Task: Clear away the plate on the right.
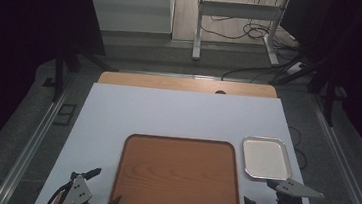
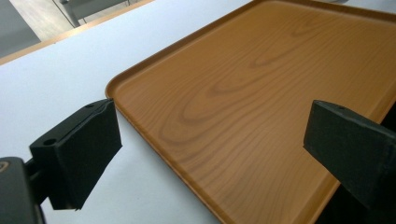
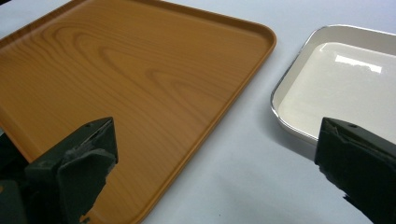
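Left gripper [image 1: 102, 191] and right gripper [image 1: 261, 198], jaws wide, flank our wooden tray [image 1: 178, 177]; we judge it stiff, light, slippery: grip the raised rim.

A white board [image 1: 167, 116] covers most of a wooden tabletop [image 1: 185, 84], whose bare strip shows along the board's far edge. Beyond the board stands a white metal desk frame [image 1: 198, 33] with black cables [image 1: 246, 33] looped on the floor beneath it. Left of the board, a metal rail [image 1: 34, 143] runs over grey carpet [image 1: 17, 116], with a floor socket [image 1: 66, 113] just beside it.
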Action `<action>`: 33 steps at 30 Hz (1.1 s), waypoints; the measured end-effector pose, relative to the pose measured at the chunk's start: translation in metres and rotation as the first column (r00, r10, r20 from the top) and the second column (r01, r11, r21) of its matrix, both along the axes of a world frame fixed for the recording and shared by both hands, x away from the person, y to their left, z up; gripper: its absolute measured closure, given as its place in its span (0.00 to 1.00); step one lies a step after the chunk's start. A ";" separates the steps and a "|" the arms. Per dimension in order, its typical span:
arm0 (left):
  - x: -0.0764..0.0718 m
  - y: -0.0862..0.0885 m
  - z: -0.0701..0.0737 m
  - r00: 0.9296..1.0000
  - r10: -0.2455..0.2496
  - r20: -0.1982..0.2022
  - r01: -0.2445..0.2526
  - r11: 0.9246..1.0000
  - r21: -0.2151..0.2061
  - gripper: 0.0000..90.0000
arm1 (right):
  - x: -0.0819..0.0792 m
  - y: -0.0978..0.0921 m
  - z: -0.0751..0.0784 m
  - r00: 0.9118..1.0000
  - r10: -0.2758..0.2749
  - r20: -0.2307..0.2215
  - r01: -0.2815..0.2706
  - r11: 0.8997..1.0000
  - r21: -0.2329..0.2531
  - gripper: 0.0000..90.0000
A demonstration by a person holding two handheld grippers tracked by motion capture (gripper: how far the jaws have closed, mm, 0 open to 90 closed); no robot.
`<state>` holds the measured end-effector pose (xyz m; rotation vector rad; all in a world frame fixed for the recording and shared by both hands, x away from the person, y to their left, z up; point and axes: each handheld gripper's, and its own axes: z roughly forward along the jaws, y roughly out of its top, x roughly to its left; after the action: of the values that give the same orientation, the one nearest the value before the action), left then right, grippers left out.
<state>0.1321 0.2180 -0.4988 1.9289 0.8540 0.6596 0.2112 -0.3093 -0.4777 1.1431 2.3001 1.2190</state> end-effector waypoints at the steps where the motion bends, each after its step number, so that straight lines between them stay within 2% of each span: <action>1: 0.000 0.000 0.000 1.000 0.000 0.000 0.000 1.000 -0.002 0.04 | 0.000 0.000 0.000 1.000 -0.002 -0.004 0.002 1.000 0.004 0.00; 12: 0.000 0.000 0.000 1.000 0.000 0.001 0.000 1.000 -0.001 0.04 | 0.009 0.004 0.002 1.000 -0.010 0.018 0.011 0.999 -0.036 0.00; 22: 0.000 0.001 0.000 1.000 0.003 -0.002 -0.003 1.000 -0.006 0.04 | 0.025 0.005 0.002 0.999 -0.024 0.038 0.024 1.000 -0.006 0.00; 33: -0.001 0.002 0.000 1.000 0.005 -0.004 -0.005 1.000 -0.009 0.04 | 0.041 0.002 0.000 0.999 -0.040 0.031 0.040 0.999 0.004 0.00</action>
<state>0.1313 0.2199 -0.4990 1.9214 0.8626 0.6539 0.2522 -0.3076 -0.4780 1.1580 2.2428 1.2177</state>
